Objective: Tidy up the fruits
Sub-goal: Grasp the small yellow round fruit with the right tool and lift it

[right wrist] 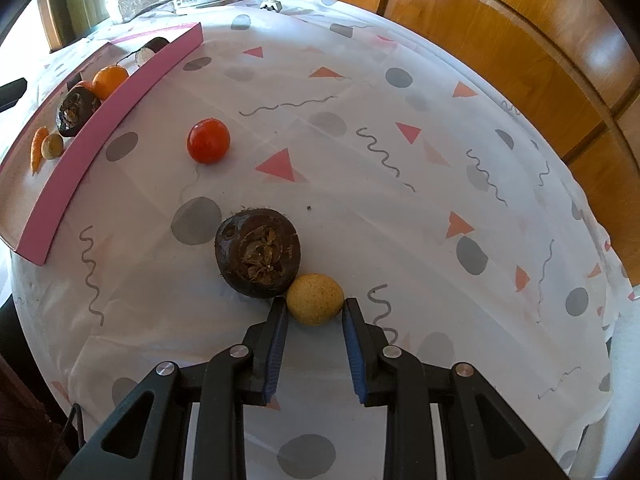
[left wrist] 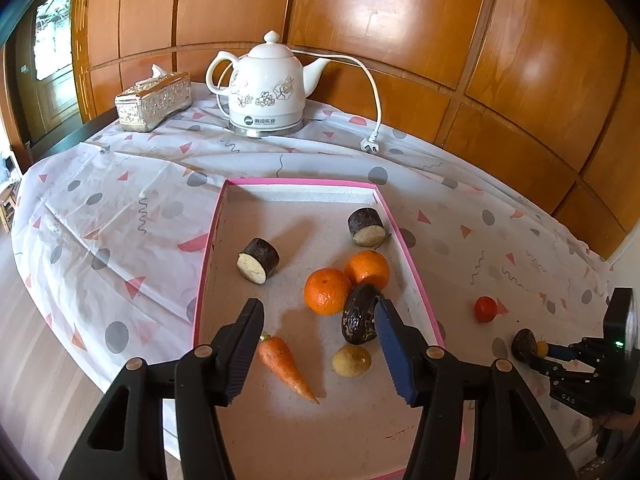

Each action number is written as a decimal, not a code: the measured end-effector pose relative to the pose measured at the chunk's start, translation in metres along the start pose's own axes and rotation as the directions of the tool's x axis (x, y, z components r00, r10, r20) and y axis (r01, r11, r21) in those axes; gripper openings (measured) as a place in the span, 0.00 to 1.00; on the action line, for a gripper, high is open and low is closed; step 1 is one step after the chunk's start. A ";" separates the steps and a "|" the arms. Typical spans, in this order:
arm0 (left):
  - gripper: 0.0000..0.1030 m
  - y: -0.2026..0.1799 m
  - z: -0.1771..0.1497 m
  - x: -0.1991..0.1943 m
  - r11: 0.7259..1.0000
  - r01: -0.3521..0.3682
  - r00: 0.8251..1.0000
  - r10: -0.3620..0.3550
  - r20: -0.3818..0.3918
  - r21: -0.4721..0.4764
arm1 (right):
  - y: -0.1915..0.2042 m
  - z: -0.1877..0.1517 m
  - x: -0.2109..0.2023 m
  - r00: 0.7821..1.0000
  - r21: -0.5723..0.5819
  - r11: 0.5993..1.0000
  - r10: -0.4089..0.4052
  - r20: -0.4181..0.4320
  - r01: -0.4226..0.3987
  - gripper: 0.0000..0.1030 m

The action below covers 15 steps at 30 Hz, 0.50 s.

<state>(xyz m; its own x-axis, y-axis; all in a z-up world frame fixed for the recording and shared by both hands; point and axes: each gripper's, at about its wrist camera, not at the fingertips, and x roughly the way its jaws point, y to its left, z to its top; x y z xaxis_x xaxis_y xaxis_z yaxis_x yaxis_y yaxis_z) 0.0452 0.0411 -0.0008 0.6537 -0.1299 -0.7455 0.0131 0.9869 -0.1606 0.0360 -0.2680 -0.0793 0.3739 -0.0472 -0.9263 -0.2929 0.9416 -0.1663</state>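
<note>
A small round tan fruit (right wrist: 315,299) sits on the patterned white tablecloth (right wrist: 400,208) between the parted fingertips of the right gripper (right wrist: 315,307), not clearly clamped, touching a dark brown wrinkled fruit (right wrist: 258,253). A red round fruit (right wrist: 208,140) lies apart, near the pink-rimmed shallow tray (left wrist: 218,216). The left gripper (left wrist: 318,312) hovers wide open over the tray's two oranges (left wrist: 327,291), carrot (left wrist: 286,362) and other produce.

Ahead of my left jaws, glossy wood panelling (left wrist: 400,32) shone behind a glazed ceramic kettle (left wrist: 266,84). A thin, creased plastic cloth (right wrist: 400,208) covered the worktop. Between my right jaws' ribbed pads (right wrist: 354,340) sat a matt, rough-skinned fruit (right wrist: 315,299).
</note>
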 end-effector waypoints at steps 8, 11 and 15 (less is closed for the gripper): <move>0.66 0.017 -0.004 -0.003 0.998 0.000 1.000 0.001 0.008 -0.060 | 0.007 -0.007 -0.007 1.000 0.049 0.999 -0.007 -0.003 0.007 0.27; 0.66 0.024 -0.004 -0.004 0.997 -0.006 1.000 0.006 0.011 -0.081 | 0.009 -0.010 -0.010 1.000 0.071 0.997 0.003 0.001 -0.003 0.27; 0.66 0.033 -0.006 -0.003 0.995 -0.020 1.000 0.021 0.010 -0.101 | 0.012 -0.015 -0.021 1.000 0.085 0.996 0.007 0.026 -0.009 0.27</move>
<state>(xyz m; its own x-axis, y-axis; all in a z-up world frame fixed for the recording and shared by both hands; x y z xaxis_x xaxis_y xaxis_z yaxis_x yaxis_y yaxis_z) 0.0391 0.0739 -0.0076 0.6610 -0.1081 -0.7425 -0.0768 0.9746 -0.2103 0.0118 -0.2609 -0.0672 0.3950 -0.0321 -0.9181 -0.2207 0.9668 -0.1287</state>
